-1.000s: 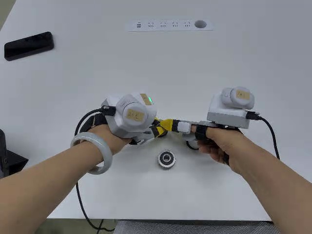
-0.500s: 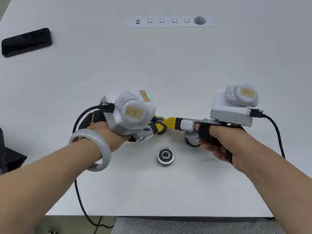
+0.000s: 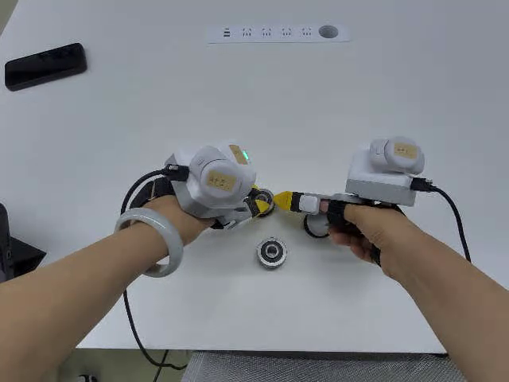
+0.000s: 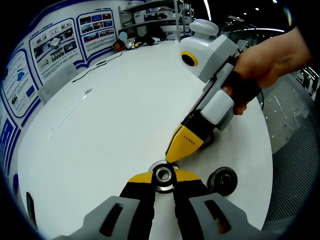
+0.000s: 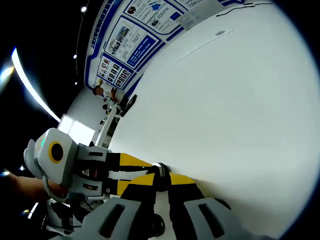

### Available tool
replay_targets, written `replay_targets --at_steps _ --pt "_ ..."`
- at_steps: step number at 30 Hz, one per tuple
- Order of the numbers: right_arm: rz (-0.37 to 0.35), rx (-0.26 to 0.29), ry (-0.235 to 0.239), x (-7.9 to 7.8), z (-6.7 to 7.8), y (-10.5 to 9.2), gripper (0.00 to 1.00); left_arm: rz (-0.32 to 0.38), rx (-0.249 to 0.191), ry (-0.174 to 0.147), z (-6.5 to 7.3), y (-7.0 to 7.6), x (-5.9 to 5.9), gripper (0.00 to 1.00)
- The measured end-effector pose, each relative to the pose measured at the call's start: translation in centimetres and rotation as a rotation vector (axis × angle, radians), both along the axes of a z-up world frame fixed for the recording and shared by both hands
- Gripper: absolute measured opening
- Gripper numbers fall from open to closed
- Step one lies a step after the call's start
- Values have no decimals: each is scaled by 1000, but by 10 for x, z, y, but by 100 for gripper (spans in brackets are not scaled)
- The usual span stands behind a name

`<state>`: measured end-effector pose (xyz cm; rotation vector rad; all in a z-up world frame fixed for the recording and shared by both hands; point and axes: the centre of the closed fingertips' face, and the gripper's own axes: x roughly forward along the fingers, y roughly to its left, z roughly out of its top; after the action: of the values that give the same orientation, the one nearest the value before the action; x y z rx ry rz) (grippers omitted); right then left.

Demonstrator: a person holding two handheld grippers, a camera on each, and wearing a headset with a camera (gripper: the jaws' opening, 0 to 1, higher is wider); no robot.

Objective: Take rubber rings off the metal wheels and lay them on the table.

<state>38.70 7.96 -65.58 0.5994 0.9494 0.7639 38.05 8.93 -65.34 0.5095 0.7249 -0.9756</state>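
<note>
My left gripper (image 3: 259,205) is shut on a small metal wheel (image 4: 163,175), held just above the white table (image 3: 238,103) at the centre. In the left gripper view the right gripper (image 4: 175,152) comes in from the right, its yellow tips pinched at the wheel's rim. The right gripper view has those jaws closed on the black rubber ring (image 5: 159,169) around that wheel, with the left gripper (image 5: 131,162) holding from the left. A second wheel (image 3: 272,252) with a black ring lies flat on the table in front; it also appears in the left gripper view as wheel (image 4: 222,181).
A dark ring-like piece (image 3: 313,228) lies on the table under the right gripper's body. A white power strip (image 3: 274,33) sits at the far edge and a black phone (image 3: 44,65) at far left. Black cables trail from both grippers.
The right gripper has drawn slightly to the right, its tips still at the wheel held by the left gripper. The wheel on the table has not moved.
</note>
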Motion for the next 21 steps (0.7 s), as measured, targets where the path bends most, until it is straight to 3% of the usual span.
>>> replay_targets --at_steps 7,17,21 --pt "18 19 -3 3 0 7 20 0 -3 -1 0 0 0 14" --pt "27 47 36 2 -3 13 22 1 -4 -1 0 0 0 14" --pt "34 49 30 -1 2 11 22 1 -5 -2 0 0 0 14"
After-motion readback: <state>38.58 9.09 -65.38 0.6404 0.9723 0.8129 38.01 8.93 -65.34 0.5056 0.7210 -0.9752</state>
